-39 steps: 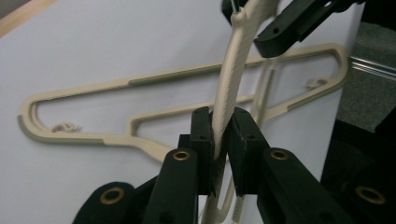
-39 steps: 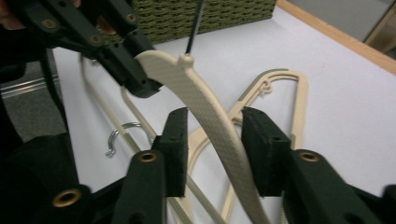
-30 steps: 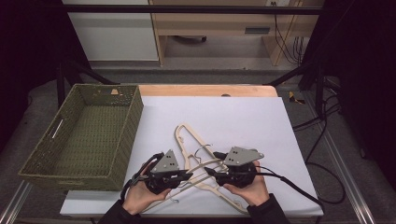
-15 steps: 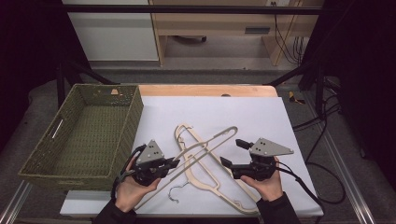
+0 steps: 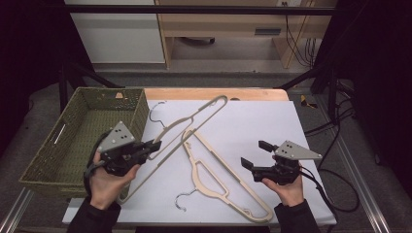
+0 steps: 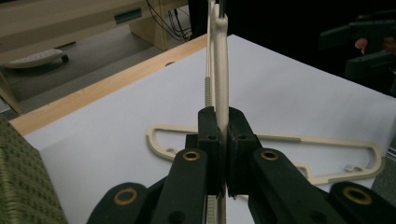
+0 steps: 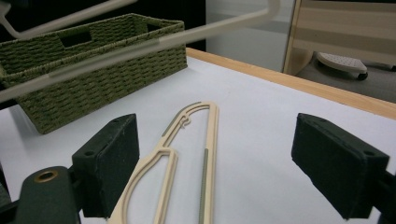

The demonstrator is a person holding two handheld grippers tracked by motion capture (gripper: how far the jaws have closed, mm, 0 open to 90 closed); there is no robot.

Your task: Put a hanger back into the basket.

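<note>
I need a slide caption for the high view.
Left gripper lifts a beige plastic hanger; open right gripper waits.

I can read no text, label, brand, number or sign in any of my views. The cabinet front under the far bench [image 5: 266,32] carries a small dark plate, but it is too small and blurred for me to make out any writing on it.
</note>
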